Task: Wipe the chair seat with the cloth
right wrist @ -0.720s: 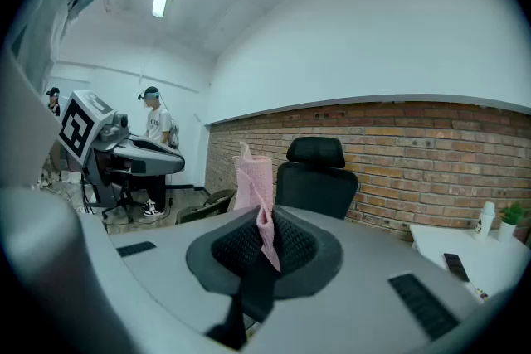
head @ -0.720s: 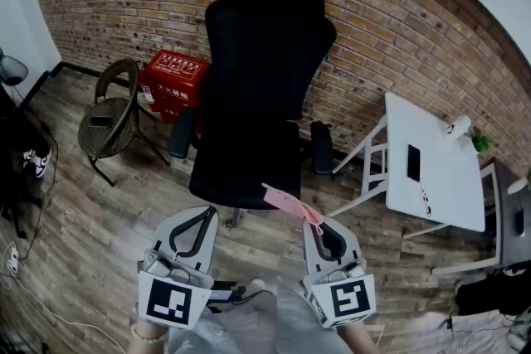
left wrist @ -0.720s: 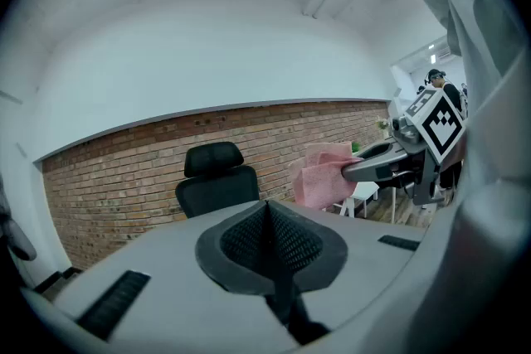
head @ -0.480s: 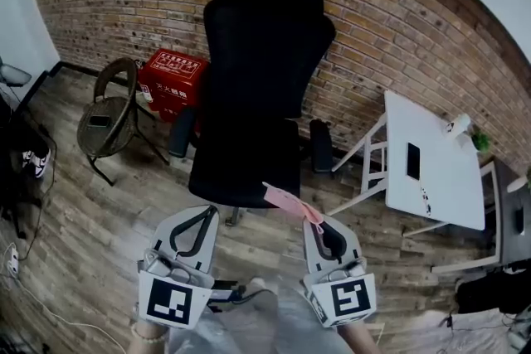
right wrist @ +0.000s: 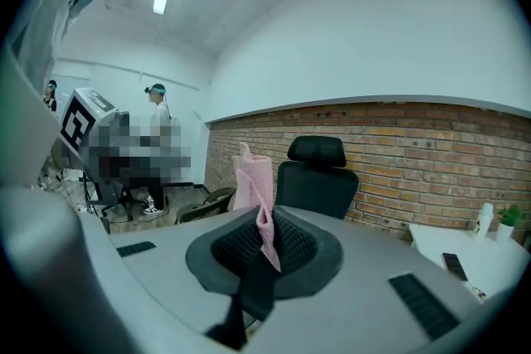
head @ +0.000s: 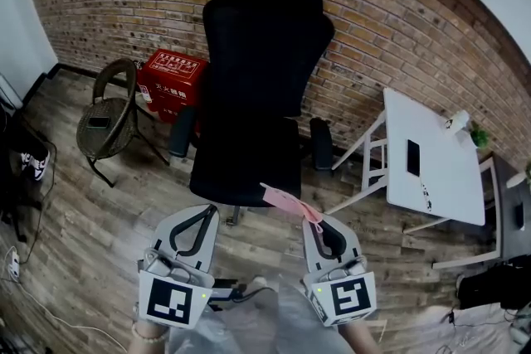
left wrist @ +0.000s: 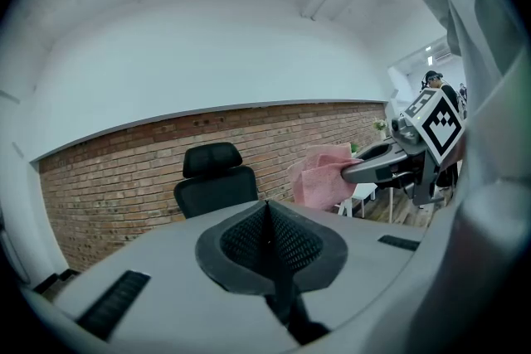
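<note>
A black office chair (head: 257, 70) stands before the brick wall, its seat (head: 246, 166) facing me. My right gripper (head: 314, 221) is shut on a pink cloth (head: 289, 204) that sticks out over the seat's front right edge. In the right gripper view the cloth (right wrist: 255, 186) stands up from between the shut jaws, with the chair (right wrist: 317, 177) behind it. My left gripper (head: 209, 212) is shut on nothing, just short of the seat's front left. The left gripper view shows the chair (left wrist: 214, 178), the cloth (left wrist: 319, 177) and the right gripper (left wrist: 353, 171) to the right.
A wicker chair (head: 109, 116) and a red box (head: 172, 84) stand left of the office chair. A white table (head: 431, 162) with a phone (head: 412, 162) is at the right. A person (right wrist: 158, 124) stands far off in the right gripper view. Cables (head: 25, 278) lie on the wooden floor.
</note>
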`<control>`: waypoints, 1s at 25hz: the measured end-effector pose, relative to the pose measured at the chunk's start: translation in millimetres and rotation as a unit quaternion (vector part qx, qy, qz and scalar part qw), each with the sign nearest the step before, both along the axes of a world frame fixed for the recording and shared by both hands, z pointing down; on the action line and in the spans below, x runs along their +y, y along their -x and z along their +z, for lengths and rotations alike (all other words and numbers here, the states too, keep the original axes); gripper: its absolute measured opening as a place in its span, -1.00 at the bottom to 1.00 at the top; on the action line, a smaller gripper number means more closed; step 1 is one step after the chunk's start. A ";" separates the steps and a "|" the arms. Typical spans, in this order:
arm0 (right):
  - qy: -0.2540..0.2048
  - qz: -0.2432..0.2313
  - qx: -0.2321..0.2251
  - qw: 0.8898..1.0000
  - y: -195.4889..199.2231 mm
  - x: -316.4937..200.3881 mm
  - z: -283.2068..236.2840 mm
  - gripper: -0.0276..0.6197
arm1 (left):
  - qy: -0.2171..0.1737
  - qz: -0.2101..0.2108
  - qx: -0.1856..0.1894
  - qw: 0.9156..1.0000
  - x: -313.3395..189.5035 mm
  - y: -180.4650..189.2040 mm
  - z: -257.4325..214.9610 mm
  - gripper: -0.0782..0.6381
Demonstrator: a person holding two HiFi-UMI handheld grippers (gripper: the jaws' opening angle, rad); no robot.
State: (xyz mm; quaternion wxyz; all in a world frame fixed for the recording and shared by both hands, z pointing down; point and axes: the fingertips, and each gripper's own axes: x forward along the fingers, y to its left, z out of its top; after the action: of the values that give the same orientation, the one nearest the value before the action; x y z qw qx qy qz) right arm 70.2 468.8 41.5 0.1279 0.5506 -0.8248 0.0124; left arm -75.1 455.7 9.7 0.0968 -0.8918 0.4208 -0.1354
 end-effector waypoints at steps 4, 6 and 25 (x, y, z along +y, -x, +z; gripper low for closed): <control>-0.001 0.011 -0.002 1.000 11.1 1.8 -1.9 -0.75 | 0.000 0.006 0.001 1.000 1.9 11.7 -1.0 -0.73; -0.003 0.016 -0.002 1.000 18.0 4.6 -2.8 -0.75 | 0.000 0.010 -0.002 1.000 3.8 18.5 -0.9 -0.73; -0.006 0.045 -0.002 0.999 26.9 -15.6 5.8 -0.75 | -0.005 0.020 -0.010 1.000 -15.2 38.5 6.4 -0.73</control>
State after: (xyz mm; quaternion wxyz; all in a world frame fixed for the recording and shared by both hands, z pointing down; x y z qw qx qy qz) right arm 43.3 453.2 47.3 0.1223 0.5879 -0.7995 0.0146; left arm -113.6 440.5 16.1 0.1078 -0.8980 0.4029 -0.1401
